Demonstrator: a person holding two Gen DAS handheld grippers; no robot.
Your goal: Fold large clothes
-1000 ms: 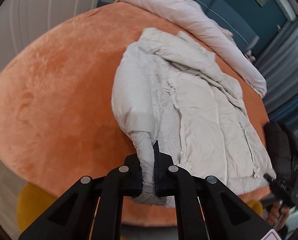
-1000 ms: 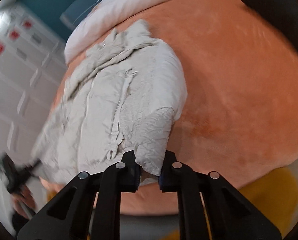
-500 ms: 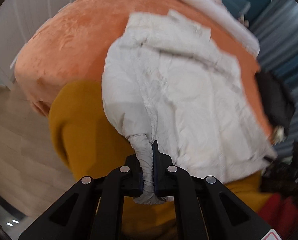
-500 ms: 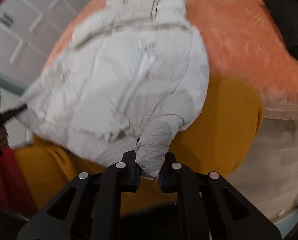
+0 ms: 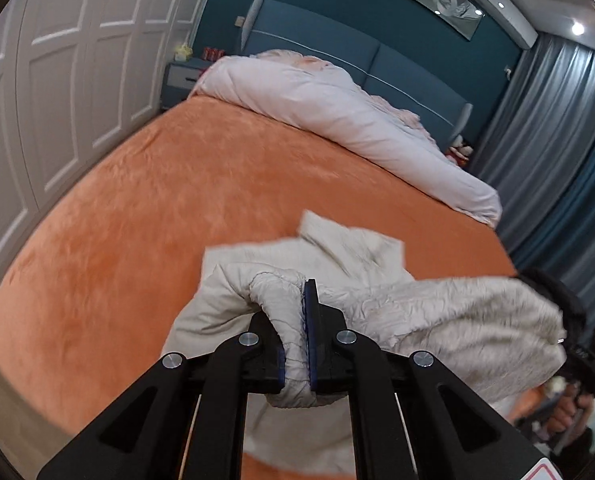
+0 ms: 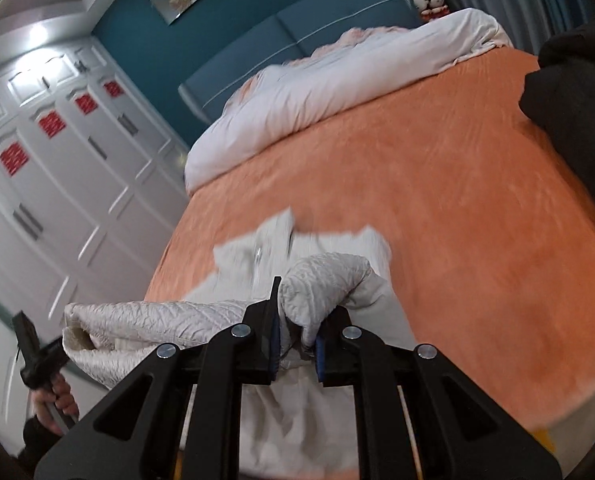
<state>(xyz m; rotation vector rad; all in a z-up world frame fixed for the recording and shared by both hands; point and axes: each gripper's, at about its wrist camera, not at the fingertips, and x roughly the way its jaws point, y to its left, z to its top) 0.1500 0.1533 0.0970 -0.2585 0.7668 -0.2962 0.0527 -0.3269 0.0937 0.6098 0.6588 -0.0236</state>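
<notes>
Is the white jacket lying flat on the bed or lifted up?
Partly lifted. Both grippers, left and right, pinch the white jacket by its sleeve ends, raising its near part; its collar end rests on the orange bed.

Both wrist cams sit low at the foot of the orange bed (image 5: 145, 216), facing the headboard (image 6: 297, 36); super close to the jacket (image 5: 437, 312). Shared bit: jacket, bed, white duvet (image 6: 337, 92).

Jacket (image 5: 437, 320) collar motion-blurred; its hem hidden below both grippers; black garment (image 6: 577, 92) cut by frame edge.
</notes>
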